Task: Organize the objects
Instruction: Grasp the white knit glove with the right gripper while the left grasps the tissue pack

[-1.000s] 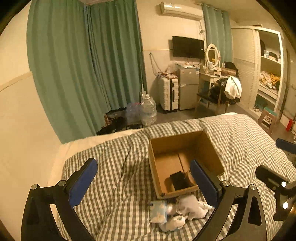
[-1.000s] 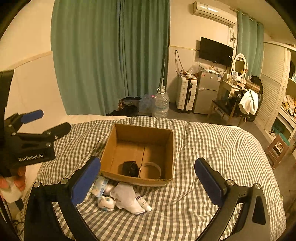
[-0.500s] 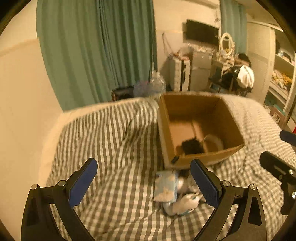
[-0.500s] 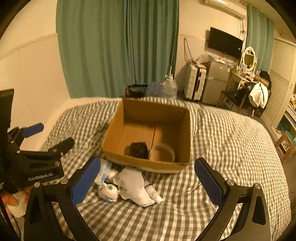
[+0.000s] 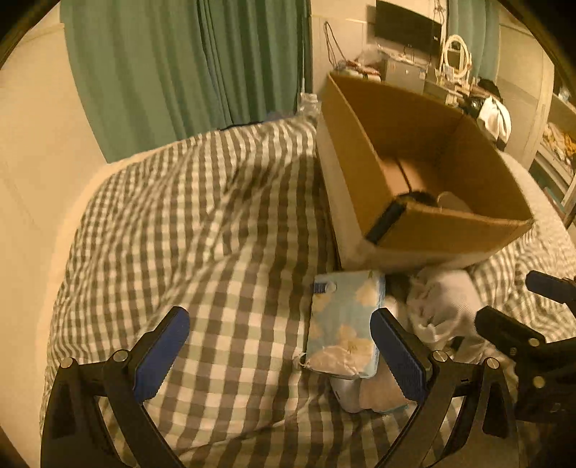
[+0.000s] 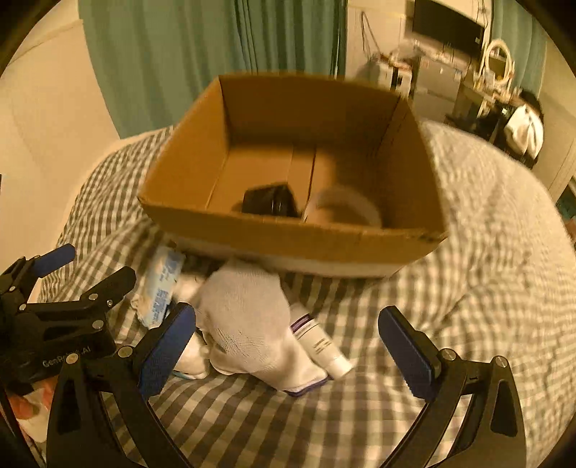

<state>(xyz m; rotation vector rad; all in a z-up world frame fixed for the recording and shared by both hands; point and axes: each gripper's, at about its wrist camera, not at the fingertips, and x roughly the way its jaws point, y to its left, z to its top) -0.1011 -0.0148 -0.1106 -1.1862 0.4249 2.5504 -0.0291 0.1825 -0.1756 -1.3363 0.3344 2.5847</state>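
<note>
Left gripper (image 5: pixel 277 345) gapes wide, empty, low over the checked bedspread (image 5: pixel 201 223), its right finger beside a blue tissue pack (image 5: pixel 342 320). Right gripper (image 6: pixel 288 342) also wide, empty, over a white sock (image 6: pixel 248 324) and tube (image 6: pixel 320 345). Cardboard box (image 6: pixel 295 241) sits mid-bed, touching the pile, holding a black item (image 6: pixel 270 203). Green curtains (image 5: pixel 187 64) behind; TV (image 5: pixel 406 27) on far wall.

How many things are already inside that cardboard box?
2. A small black object lies near the front wall, left of middle, and a pale ring, blurred, sits just right of it. The box front wall may hide something lower down.
</note>
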